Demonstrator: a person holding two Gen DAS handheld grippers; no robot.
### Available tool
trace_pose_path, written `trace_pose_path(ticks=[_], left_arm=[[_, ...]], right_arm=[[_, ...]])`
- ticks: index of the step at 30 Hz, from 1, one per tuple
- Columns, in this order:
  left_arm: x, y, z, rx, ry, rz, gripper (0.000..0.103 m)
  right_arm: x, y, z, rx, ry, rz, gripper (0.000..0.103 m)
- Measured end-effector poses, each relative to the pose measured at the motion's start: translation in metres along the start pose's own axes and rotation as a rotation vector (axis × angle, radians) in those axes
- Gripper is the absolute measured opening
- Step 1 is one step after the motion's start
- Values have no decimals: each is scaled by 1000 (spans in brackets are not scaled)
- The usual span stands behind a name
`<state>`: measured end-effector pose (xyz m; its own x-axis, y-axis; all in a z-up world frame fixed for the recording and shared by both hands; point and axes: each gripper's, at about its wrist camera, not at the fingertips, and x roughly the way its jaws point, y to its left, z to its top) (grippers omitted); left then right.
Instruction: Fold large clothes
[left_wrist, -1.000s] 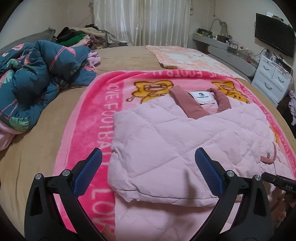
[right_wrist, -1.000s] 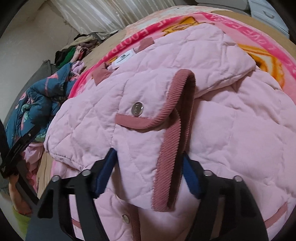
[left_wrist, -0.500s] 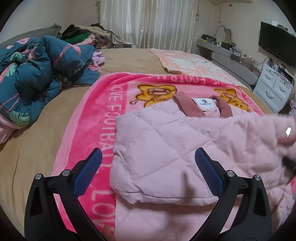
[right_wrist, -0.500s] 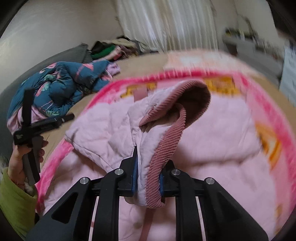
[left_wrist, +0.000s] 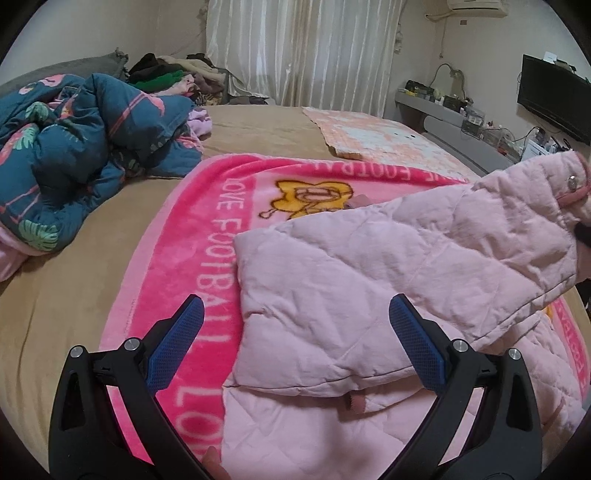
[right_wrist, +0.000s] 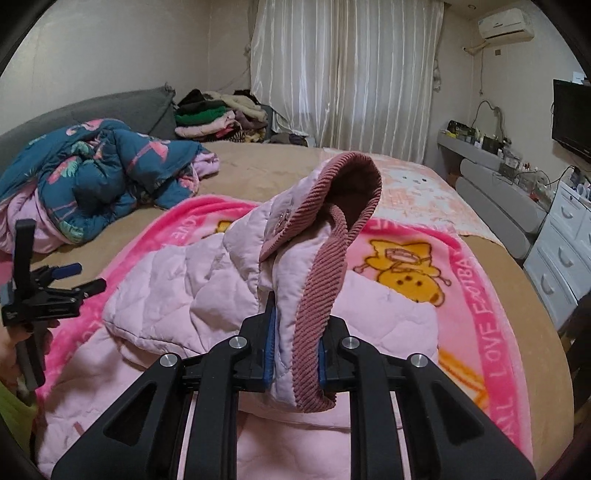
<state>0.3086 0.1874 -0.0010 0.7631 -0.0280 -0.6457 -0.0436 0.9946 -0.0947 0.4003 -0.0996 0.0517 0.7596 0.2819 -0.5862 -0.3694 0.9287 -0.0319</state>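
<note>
Two grippers are in play over the bed (right_wrist: 258, 162), and one pink quilted jacket (left_wrist: 369, 280) is the thing being worked. The jacket is spread on a bright pink blanket (left_wrist: 207, 236) printed with yellow cartoon figures and white lettering, and that blanket is laid across the tan bed cover. The right gripper (right_wrist: 293, 349) is seen clamped tight on the jacket's sleeve end, its blue pads pressed against the quilted cloth and the ribbed dusty-rose cuff (right_wrist: 332, 236), with the cuff standing up above the jaws. From the left wrist view, that same sleeve is seen lifted off the blanket at the right edge, a metal snap (left_wrist: 572, 182) showing near the cuff, while the rest of the jacket is left lying flat on the blanket. The left gripper (left_wrist: 295, 343) is held wide open above the jacket's near left part, nothing between its blue pads (left_wrist: 177, 343) and no cloth touched. A crumpled dark blue quilt (left_wrist: 81, 155) with pink and green print is heaped to the left of the blanket. Beyond the blanket, a pale peach mat (left_wrist: 376, 133) is laid on the bed cover, and a pile of folded clothes (right_wrist: 218, 114) is stacked near the white curtain (right_wrist: 347, 74).
</note>
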Motion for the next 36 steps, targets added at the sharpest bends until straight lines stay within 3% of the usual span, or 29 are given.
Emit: trace_pose_path(ticks=[16, 23, 27, 36], left_arm=[[14, -26, -9, 66, 8, -55, 94], [26, -41, -17, 116, 34, -99, 94], [34, -48, -24, 119, 64, -114, 79], [61, -50, -42, 103, 190, -121, 77]], right_arm=[[55, -14, -47, 102, 134, -36, 19], [61, -31, -59, 188, 157, -91, 48], [48, -31, -60, 199, 111, -138, 67], [48, 0, -49, 114, 94, -80, 79]])
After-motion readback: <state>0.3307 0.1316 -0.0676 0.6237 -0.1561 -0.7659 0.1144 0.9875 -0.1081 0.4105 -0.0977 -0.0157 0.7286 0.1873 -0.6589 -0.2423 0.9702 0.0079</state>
